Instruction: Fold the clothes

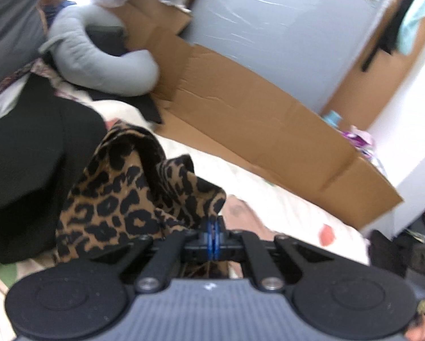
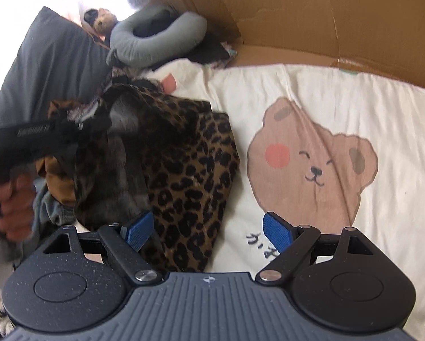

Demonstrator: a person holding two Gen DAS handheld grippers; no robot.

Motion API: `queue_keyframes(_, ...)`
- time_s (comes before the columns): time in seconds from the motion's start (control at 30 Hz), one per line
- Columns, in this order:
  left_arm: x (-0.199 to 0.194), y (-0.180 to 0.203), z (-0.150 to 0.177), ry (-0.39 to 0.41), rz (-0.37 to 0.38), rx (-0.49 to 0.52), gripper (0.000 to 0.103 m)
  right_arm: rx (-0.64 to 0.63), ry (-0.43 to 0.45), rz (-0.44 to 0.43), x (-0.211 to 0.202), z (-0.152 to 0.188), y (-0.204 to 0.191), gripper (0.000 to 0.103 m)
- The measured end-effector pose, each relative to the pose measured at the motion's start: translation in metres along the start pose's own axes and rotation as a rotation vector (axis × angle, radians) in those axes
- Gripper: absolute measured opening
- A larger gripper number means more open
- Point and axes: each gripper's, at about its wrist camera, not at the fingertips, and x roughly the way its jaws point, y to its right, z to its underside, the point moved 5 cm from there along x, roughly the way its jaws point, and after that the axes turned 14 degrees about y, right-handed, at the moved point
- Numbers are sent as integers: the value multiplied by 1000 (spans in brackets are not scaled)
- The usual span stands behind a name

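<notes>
My left gripper (image 1: pixel 213 231) is clamped on the leopard cloth (image 1: pixel 132 193); my right gripper (image 2: pixel 209 231) hangs open, empty. Thin pinch, so a quick tug could slip it.

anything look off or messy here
The leopard-print garment lies bunched, not flat, one edge pinched in the shut left gripper. Flattened cardboard leans along the bear-print sheet, its edges torn.

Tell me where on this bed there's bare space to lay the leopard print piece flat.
Bare sheet around the bear print, between the leopard garment and the cardboard. Crowded toward the grey pillow and neck pillow, where other clothes pile up.
</notes>
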Motion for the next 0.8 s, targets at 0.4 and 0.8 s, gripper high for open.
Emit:
queue_keyframes(0.4, -12, 59, 60, -145, 151, 59, 2, 118, 36, -84, -8, -18, -7, 86)
queue_keyframes(0.8, -23, 82, 106, -233, 230, 82, 2, 299, -63, -91, 15, 19, 21, 56)
